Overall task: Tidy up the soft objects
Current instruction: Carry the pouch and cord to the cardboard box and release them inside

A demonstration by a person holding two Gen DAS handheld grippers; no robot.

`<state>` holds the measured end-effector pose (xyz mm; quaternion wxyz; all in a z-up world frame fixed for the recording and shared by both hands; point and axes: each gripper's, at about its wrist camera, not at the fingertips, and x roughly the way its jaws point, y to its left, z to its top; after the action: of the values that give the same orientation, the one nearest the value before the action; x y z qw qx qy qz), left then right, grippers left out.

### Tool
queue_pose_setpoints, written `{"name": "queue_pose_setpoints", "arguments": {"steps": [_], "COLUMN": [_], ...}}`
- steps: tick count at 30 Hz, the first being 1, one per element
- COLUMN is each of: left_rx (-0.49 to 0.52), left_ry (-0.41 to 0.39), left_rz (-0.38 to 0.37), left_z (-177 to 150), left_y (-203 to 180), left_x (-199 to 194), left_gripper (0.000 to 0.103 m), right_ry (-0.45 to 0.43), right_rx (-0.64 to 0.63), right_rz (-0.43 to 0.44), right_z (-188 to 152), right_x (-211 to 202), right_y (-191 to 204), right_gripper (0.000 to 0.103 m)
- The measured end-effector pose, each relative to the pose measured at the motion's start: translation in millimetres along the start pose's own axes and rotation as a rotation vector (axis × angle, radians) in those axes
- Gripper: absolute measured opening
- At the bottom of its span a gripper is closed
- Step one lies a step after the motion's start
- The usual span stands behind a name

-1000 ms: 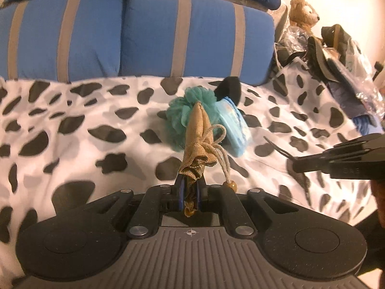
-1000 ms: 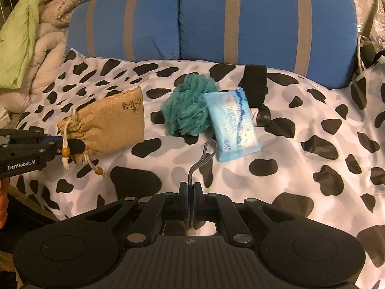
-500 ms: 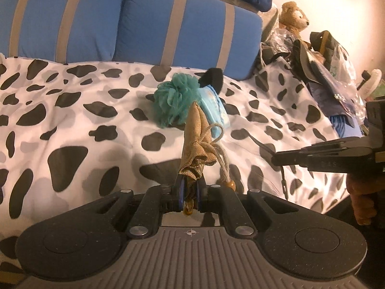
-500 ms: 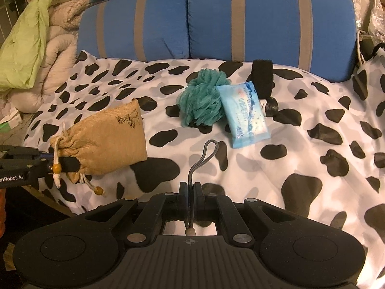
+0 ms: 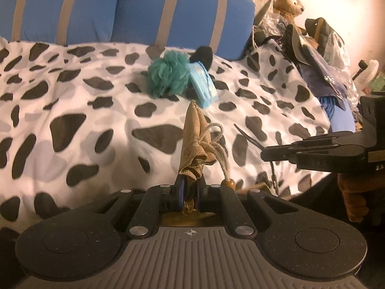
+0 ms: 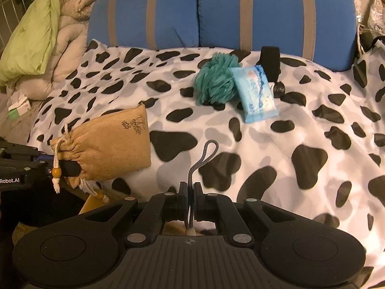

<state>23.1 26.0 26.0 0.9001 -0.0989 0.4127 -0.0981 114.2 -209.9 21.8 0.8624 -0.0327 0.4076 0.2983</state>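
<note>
Left grip: while I hold the left gripper (image 5: 190, 192), its jaws are clamped on the gathered neck of the coarse tan drawstring pouch (image 6: 113, 147), clear of the bed.
Right grip: right gripper (image 6: 191, 190) jaws pinch a thin grey cord loop (image 6: 204, 156).
Around: teal mesh pouf (image 6: 215, 82) and glossy blue wipes pack (image 6: 255, 94) at 12 o'clock on the cow-print sheet (image 6: 288, 132).
Writing: "Robot.AI" on the left gripper.

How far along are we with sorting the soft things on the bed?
Nothing looks finished. In hand: left gripper clamps the tan drawstring pouch by its neck; right gripper pinches a grey cord loop. Left: teal bath pouf, tissue pack and black strap on the bedspread.
</note>
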Motion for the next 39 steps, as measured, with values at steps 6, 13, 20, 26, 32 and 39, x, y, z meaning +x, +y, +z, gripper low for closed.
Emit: {"name": "queue_pose_setpoints", "arguments": {"steps": [6,13,20,26,32,39], "left_rx": [-0.021,-0.048,-0.056,-0.083,-0.102,-0.114], "left_ry": [0.055,0.139,0.252,0.33,0.387,0.398], "left_rz": [-0.016,-0.005,0.034,0.086,0.123,0.139], "left_z": [-14.0,-29.5,-42.7,-48.1,-50.2,-50.2], "left_y": [-5.3,-11.8,-16.1,-11.3,-6.9,-6.3], "left_x": [-8.5,-14.4,-12.4,-6.9,0.0,2.7], "left_gripper": [0.01,0.01,0.01,0.012,0.035,0.045], "right_ry": [0.031,0.085,0.143,0.204,0.287,0.298], "right_rx": [-0.018,-0.033,-0.043,-0.056,-0.067,-0.07], "right_rz": [0.008,0.015,0.023,0.014,0.0,-0.019], "right_z": [-15.6,-33.3,-44.5,-50.3,-54.9,-55.3], "right_x": [-5.5,-11.1,-11.1,-3.9,10.4,12.6], "right_y": [15.6,32.3,42.7,47.9,49.4,49.3], "right_gripper": [0.006,0.006,0.007,0.007,0.023,0.087]}}
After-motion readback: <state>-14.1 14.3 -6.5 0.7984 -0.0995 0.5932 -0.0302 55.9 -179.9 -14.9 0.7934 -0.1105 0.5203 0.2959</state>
